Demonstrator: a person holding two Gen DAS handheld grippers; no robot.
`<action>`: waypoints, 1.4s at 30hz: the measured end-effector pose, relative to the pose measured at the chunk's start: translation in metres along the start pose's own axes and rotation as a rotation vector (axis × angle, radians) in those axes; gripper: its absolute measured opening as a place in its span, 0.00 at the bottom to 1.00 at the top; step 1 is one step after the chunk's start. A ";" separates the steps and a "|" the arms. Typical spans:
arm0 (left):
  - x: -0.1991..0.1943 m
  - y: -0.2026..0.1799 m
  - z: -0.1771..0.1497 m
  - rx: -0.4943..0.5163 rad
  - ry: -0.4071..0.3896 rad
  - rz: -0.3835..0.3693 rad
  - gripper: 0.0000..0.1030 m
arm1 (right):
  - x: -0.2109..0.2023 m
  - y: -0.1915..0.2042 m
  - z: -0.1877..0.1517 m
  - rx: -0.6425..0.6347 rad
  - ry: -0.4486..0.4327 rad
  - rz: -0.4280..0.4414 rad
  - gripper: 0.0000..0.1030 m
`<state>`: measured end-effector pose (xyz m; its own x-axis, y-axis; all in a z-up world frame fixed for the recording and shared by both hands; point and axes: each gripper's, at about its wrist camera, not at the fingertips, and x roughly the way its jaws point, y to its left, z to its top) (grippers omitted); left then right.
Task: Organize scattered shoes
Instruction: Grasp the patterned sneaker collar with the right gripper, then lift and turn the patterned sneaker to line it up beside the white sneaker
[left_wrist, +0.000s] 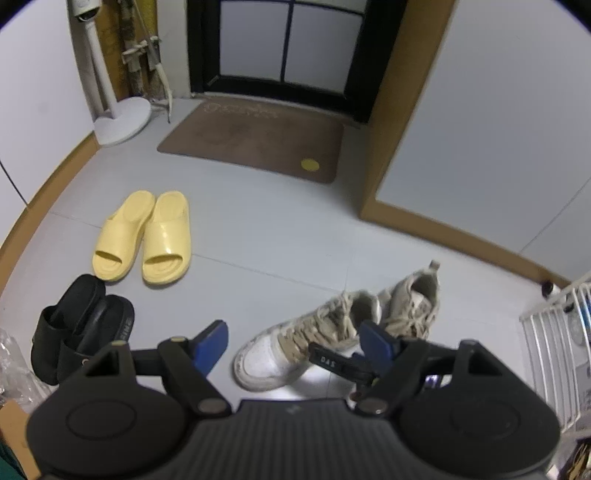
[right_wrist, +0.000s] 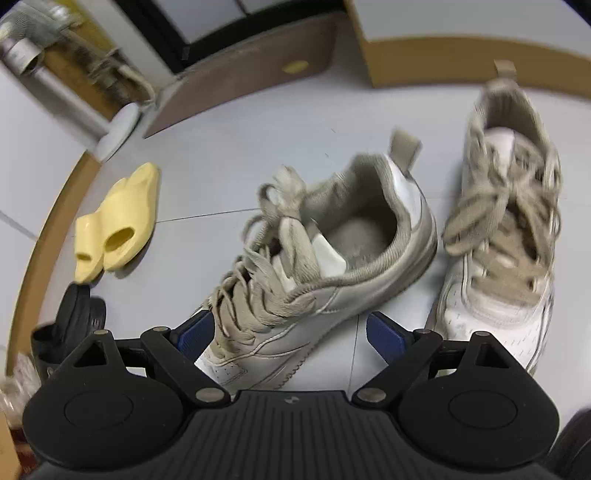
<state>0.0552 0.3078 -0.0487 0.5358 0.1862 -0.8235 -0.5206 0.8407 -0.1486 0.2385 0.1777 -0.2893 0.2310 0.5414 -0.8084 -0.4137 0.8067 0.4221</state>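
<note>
Two white-and-beige sneakers lie mid-floor, the nearer sneaker (right_wrist: 317, 273) angled with its toe between the spread blue fingers of the right gripper (right_wrist: 291, 332), neither pad clearly pressing it, the second sneaker (right_wrist: 506, 236) just beside its heel. Two yellow slides (left_wrist: 144, 238) sit paired toward the floor's left edge, with two black sandals (left_wrist: 81, 328) overlapping near them. The left gripper (left_wrist: 295, 343) hangs wide and empty above the gray floor (left_wrist: 280, 236); one brown doormat (left_wrist: 255, 138) lies at the far edge.

Bare floor (left_wrist: 273, 236) lies open between yellow slides (left_wrist: 144, 236) and sneakers (left_wrist: 343, 328); black sandals (left_wrist: 77, 328) crowd the left.
</note>
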 end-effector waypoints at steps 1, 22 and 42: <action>-0.001 0.002 0.001 -0.017 -0.001 -0.009 0.79 | 0.002 -0.001 0.001 0.008 0.002 0.006 0.72; -0.001 0.005 -0.002 -0.051 0.010 -0.035 0.79 | 0.010 -0.042 0.057 0.101 -0.108 0.106 0.25; -0.004 0.007 0.001 -0.055 0.016 -0.058 0.79 | 0.038 0.014 0.013 -0.315 0.019 -0.191 0.74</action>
<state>0.0496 0.3133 -0.0459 0.5561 0.1293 -0.8210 -0.5248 0.8206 -0.2262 0.2526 0.2125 -0.3089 0.3153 0.3812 -0.8691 -0.6164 0.7786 0.1179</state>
